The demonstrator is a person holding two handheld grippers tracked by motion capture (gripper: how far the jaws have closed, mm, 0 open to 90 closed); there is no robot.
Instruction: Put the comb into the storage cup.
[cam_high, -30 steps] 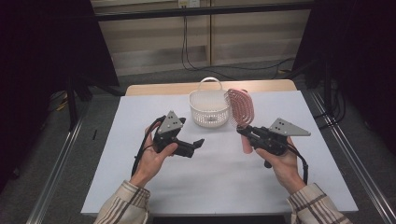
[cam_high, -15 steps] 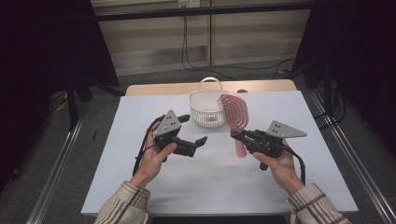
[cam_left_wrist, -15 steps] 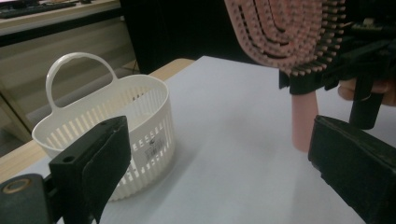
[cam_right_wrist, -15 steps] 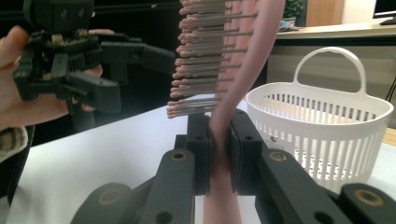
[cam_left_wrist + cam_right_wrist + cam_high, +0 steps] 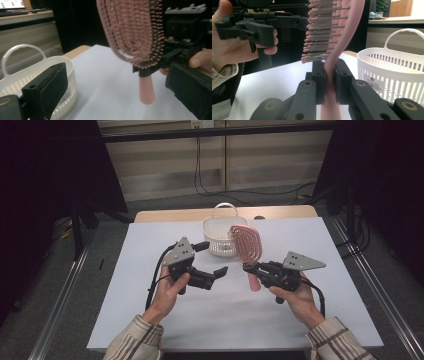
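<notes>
The right gripper (image 5: 329, 82) pinches the pink hairbrush (image 5: 246, 245) at its neck between 2 jaws, head upright, handle hanging below, just right of the white basket (image 5: 220, 242). The left gripper (image 5: 215, 272) hovers left, jaws spread.

Basket (image 5: 223, 239) stands at far centre of table (image 5: 125, 310); brush (image 5: 246, 245) held upright just beside it. Near half and both sides open.

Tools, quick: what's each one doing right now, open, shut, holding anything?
Left tool: open, nothing between its jaws.
Right tool: shut on the pink hairbrush, clamped at the neck just above the handle, brush upright beside the white basket.
</notes>
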